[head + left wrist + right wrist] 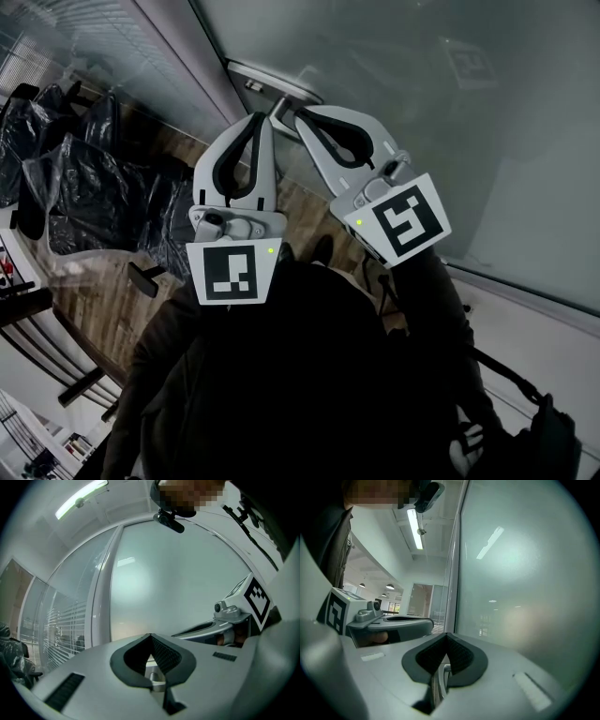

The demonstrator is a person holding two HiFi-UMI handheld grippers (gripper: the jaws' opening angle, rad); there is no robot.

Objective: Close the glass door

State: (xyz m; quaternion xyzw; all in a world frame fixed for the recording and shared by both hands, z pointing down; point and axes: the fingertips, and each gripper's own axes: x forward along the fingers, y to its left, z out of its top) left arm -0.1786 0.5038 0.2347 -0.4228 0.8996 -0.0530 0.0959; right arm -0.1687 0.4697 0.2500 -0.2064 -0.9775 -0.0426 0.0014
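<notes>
1. My left gripper (pixel 266 118) has its jaws drawn together, with the tips meeting. Its own view shows the dark ribbed pads joined at the top and a small gap behind them. A bit of pale metal sits low in that gap, and I can't tell what it is.
2. My right gripper (pixel 301 116) is the same, tips pressed together. Only a thin bright metal strip shows in the slit below its pads.
3. Both grippers sit side by side and angle towards each other, so their tips are close together. The left marker cube (pixel 232 272) and the right marker cube (pixel 405 220) face the head camera.
4. Just beyond the tips is the metal handle (pixel 274 82). Its stem comes down between the two tips. I can't tell whether either tip touches it.
5. The handle sits on the edge of the glass door (pixel 450 141). This frosted panel fills the top and right of the head view and lies straight ahead in both gripper views.
6. A grey upright frame (pixel 187 66) stands beside the door's edge on the left.
7. Further left are the wooden floor (pixel 103 300) and a heap of black bags (pixel 84 178).
8. My dark clothing (pixel 309 375) fills the bottom of the head view
</notes>
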